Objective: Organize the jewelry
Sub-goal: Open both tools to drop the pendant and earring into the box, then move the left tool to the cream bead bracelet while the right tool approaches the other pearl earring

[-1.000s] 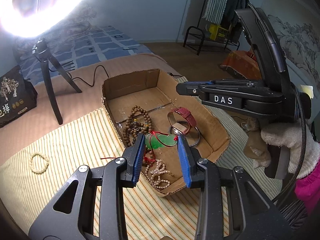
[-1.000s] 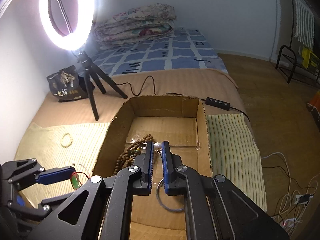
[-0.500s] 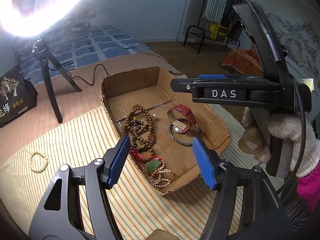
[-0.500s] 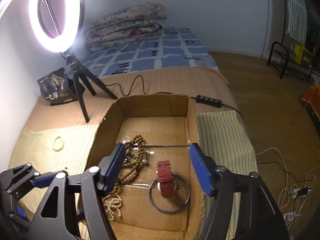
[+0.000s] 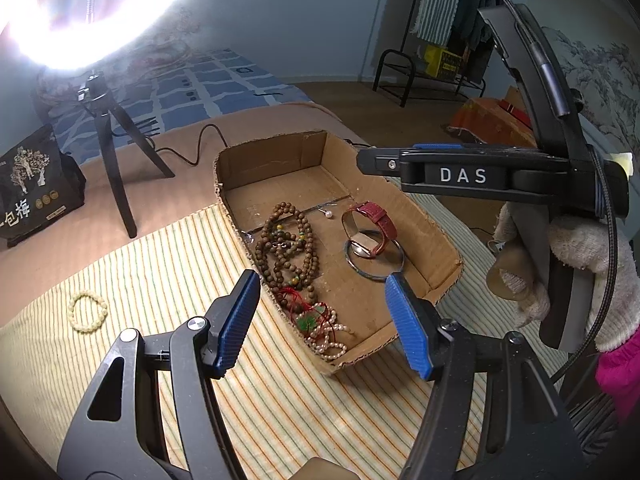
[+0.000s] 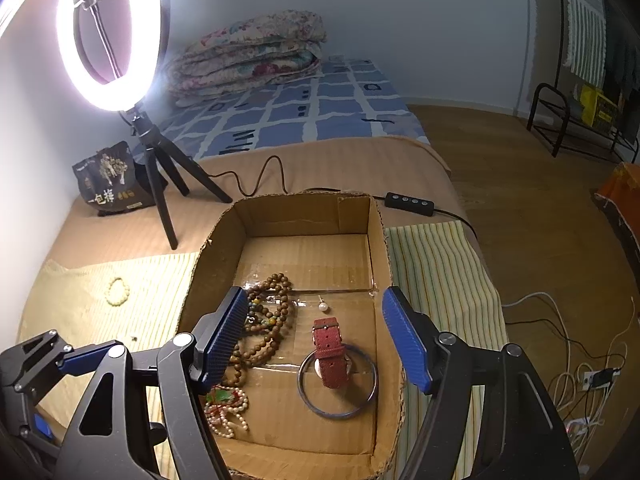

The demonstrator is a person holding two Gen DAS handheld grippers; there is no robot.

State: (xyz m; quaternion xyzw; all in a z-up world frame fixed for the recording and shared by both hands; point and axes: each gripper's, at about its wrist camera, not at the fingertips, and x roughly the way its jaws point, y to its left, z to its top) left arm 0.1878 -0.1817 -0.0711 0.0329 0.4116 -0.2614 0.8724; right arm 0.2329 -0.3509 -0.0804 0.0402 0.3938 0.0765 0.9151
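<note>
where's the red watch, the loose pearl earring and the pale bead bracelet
red watch (image 6: 329, 350), right wrist view, on the strap
pearl earring (image 6: 323, 307), right wrist view, on the pearl
pale bead bracelet (image 5: 74, 305), left wrist view, on its bead ring

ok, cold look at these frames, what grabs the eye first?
The glaring ring light on its tripod, back left on the bed. Next, the cardboard box in the centre, holding a red-strapped watch lying across a dark bangle, brown bead strands, a small pearl and a green pendant. One pale bead bracelet lies alone on the striped cloth, left of the box.
</note>
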